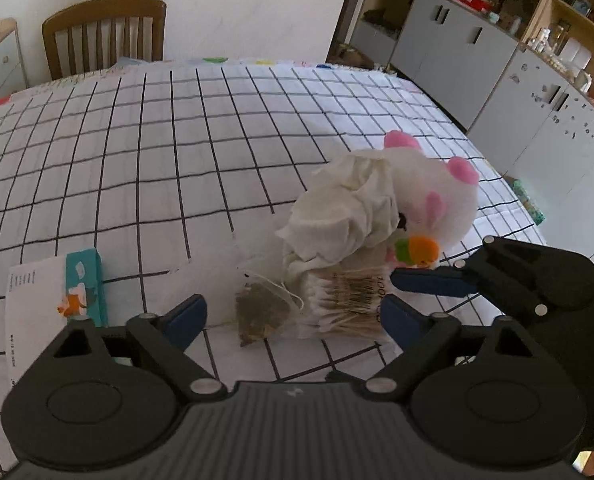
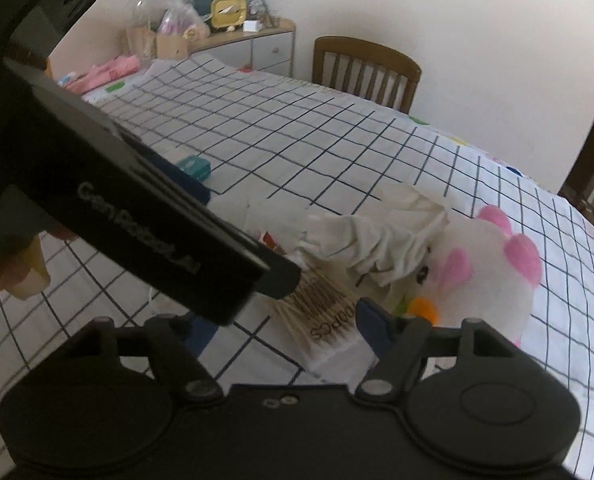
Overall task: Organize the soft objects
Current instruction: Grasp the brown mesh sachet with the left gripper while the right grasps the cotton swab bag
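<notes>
plush toy [image 2: 493,280], crumpled cloth [image 2: 381,236] (touching), swab pack [image 2: 321,316]

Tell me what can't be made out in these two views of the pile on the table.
- Left wrist view: plush toy's face, partly covered by the crumpled white cloth.
- Left wrist view: printing on the cotton swab pack, cut off by the left tool's finger.
- Right wrist view: tea bag, hidden behind the left tool's body.

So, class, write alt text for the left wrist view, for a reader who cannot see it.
The open left gripper hovers over a tea bag and a pack of cotton swabs on a checked tablecloth. Behind them lie a crumpled white cloth and a white-and-pink plush toy; the right gripper enters from the right.
</notes>
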{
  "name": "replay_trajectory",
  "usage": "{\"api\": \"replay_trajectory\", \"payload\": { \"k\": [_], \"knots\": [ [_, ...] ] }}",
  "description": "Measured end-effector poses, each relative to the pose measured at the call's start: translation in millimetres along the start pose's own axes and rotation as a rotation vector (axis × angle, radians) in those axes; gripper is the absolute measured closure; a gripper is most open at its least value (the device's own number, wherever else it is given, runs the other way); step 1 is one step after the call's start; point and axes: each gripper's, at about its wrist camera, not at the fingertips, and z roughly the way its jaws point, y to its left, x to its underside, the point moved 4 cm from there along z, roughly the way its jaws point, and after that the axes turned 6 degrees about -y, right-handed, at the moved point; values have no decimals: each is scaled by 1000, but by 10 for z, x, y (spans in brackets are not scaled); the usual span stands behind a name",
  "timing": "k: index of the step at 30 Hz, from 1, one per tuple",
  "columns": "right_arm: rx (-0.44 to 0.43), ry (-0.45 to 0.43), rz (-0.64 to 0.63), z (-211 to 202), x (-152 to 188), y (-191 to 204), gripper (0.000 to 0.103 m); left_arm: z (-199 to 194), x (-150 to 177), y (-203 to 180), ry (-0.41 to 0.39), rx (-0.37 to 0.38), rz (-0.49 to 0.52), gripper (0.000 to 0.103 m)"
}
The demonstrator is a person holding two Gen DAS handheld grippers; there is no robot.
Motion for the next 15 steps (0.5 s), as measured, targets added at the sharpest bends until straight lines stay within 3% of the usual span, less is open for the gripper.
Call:
{"api": "replay_trajectory", "payload": {
  "k": [2, 6, 8, 15],
  "knots": [
    [3, 2, -9, 39, -8, -6, 31, 22, 3, 9, 10, 5, -7, 20],
    [11, 13, -26, 117, -11, -14, 32, 70, -1, 44, 24, -1, -17, 25],
    [12, 19, -31, 157, -13, -18, 33, 97, -7, 71, 35, 8, -32, 35],
    [20, 37, -32, 230, 19, -66, 37, 165, -15, 164, 58, 4, -70, 42]
  ]
}}
